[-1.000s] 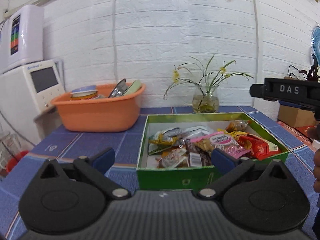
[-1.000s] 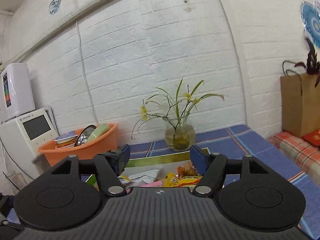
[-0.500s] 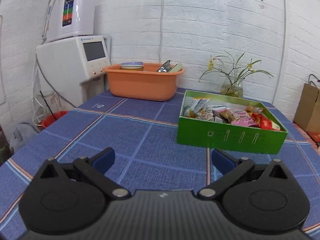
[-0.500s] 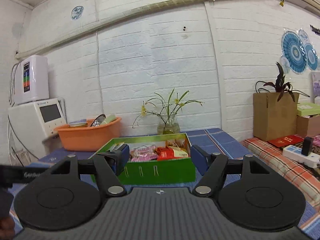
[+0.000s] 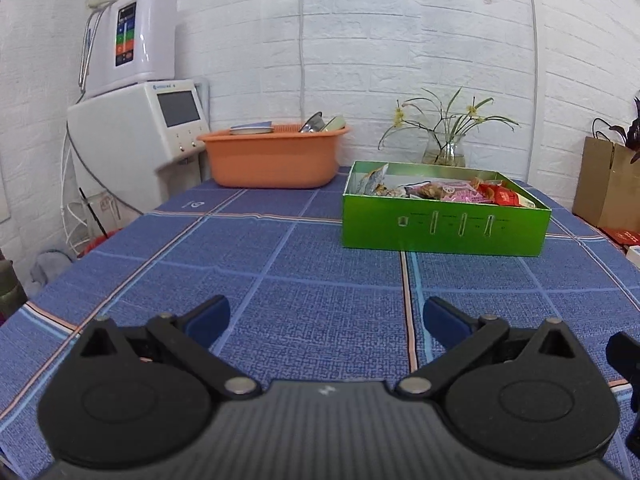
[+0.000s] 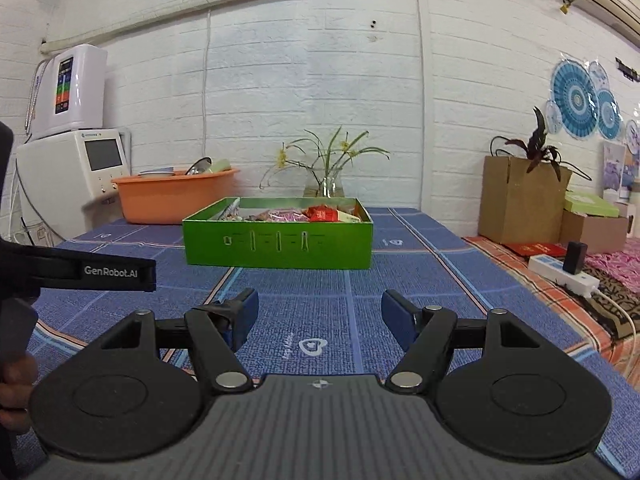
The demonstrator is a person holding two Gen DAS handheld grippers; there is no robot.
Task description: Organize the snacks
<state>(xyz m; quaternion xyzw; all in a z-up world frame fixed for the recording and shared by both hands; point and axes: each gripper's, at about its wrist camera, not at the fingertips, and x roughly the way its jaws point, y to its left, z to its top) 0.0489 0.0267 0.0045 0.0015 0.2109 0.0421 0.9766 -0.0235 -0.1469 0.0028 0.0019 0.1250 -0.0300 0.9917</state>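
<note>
A green box (image 5: 444, 226) (image 6: 280, 242) holding several snack packets (image 5: 452, 191) (image 6: 304, 214) stands on the blue checked tablecloth, well ahead of both grippers. My left gripper (image 5: 326, 322) is open with nothing between its blue pads, low over the cloth near the front. My right gripper (image 6: 320, 320) is open and empty too, facing the box's long side. The left tool's black body (image 6: 92, 270) and a hand (image 6: 14, 384) show at the left edge of the right wrist view.
An orange tub (image 5: 274, 156) with dishes sits at the back left beside a white machine (image 5: 136, 136). A glass vase of flowers (image 5: 444, 148) stands behind the box. A cardboard box with a plant (image 6: 520, 200) and a power strip (image 6: 560, 274) lie right.
Both grippers have pulled back from over the green box toward the table's front edge, so the box now looks smaller and farther. Both stay open and empty.
</note>
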